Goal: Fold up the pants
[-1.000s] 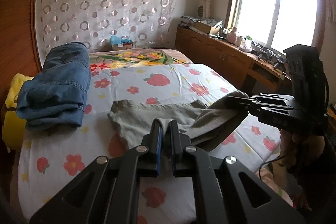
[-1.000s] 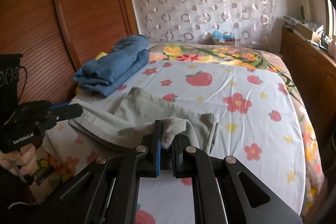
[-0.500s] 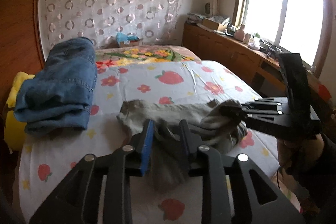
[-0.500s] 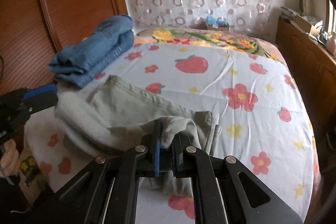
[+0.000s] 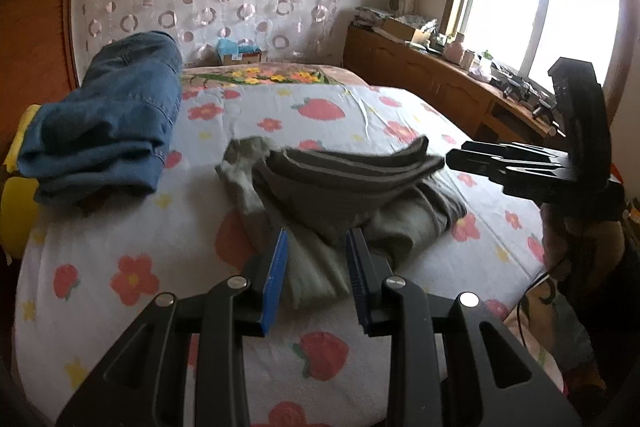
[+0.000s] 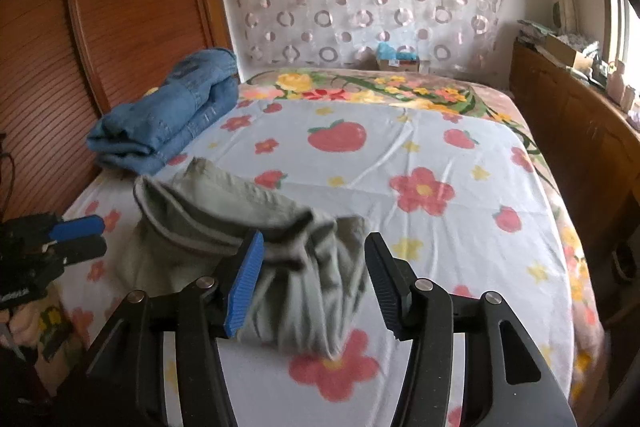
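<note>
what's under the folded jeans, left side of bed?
A yellow item pokes out beneath the folded jeans, on the floral sheet. The denim covers the rest of it.

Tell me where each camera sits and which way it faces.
Left wrist: on the left gripper, facing across the bed toward the window; the right gripper shows.
Right wrist: on the right gripper, facing the wardrobe; the left gripper shows.
Both show: grey pants, jeans.

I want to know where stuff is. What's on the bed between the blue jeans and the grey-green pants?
Nothing but bare sheet with flower and strawberry prints separates the folded blue jeans from the grey-green pants. Both wrist views show that gap.
</note>
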A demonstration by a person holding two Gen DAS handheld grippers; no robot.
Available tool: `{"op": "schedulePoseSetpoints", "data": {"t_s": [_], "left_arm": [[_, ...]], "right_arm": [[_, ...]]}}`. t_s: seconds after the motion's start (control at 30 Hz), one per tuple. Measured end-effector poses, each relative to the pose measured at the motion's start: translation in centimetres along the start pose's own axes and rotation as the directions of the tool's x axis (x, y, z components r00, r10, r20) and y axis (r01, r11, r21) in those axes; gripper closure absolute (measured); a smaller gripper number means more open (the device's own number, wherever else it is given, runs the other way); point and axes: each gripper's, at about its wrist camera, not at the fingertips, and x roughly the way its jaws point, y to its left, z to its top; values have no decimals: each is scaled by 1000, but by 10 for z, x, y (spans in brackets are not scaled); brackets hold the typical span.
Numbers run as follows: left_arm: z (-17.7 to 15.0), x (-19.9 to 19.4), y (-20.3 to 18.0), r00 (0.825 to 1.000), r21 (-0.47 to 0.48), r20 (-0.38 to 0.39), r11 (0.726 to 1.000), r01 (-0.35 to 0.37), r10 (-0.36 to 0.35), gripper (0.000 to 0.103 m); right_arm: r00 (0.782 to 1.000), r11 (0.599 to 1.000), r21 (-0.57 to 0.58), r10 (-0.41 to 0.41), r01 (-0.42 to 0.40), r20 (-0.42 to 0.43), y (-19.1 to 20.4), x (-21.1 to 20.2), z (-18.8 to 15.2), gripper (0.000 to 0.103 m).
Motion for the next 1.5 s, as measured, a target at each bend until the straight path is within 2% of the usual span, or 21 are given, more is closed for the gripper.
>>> {"op": "schedulePoseSetpoints", "data": {"t_s": [0.23, 0.33, 0.5, 0.6, 0.67, 0.73, 0.83, 0.9, 1.03, 1.17, 1.33, 1.5], "left_arm": [[-9, 18, 3, 998, -20, -60, 999, -28, 27, 75], [-15, 19, 2, 997, -18, -67, 999, -27, 25, 75], [-21, 22, 2, 996, -18, -85, 999, -36, 35, 75], [-23, 25, 1, 994, -15, -95, 999, -51, 49, 75], [-24, 27, 1, 993, -10, -102, 998, -61, 60, 75], [-26, 28, 1, 991, -2, -109, 997, -73, 72, 74], [-27, 29, 4, 992, -11, -105, 998, -65, 64, 73], [-28, 28, 4, 993, -11, -104, 998, -62, 61, 73], [-28, 28, 4, 994, -11, -97, 998, -58, 57, 73], [-29, 24, 2, 996, -1, -77, 999, -41, 41, 94], [-25, 7, 8, 998, -20, -38, 998, -55, 55, 96], [-31, -1, 11, 998, -33, -45, 999, -42, 40, 96]], "right_arm": [[997, 1000, -20, 0, -1, -79, -6, 16, -27, 50], [994, 1000, -8, 29, -30, -103, -7, 20, -36, 59], [992, 998, 3, 65, -65, -110, -6, 19, -45, 67], [992, 998, 1, 59, -59, -112, -7, 20, -45, 77], [992, 998, 4, 67, -67, -111, -8, 20, -45, 93], [991, 997, 1, 70, -71, -110, -10, 18, -45, 99], [998, 1000, -17, -9, 8, -60, -13, 7, -43, 100], [998, 1000, 5, 8, -8, -64, -17, 6, -41, 100], [997, 1000, -10, -12, 11, -70, -14, 10, -44, 100], [997, 1000, 10, 5, -5, -73, -17, 13, -46, 100], [998, 1000, 16, 3, -2, -62, -21, 8, -48, 100], [998, 1000, 2, 8, -8, -55, -15, -4, -53, 100]]}}
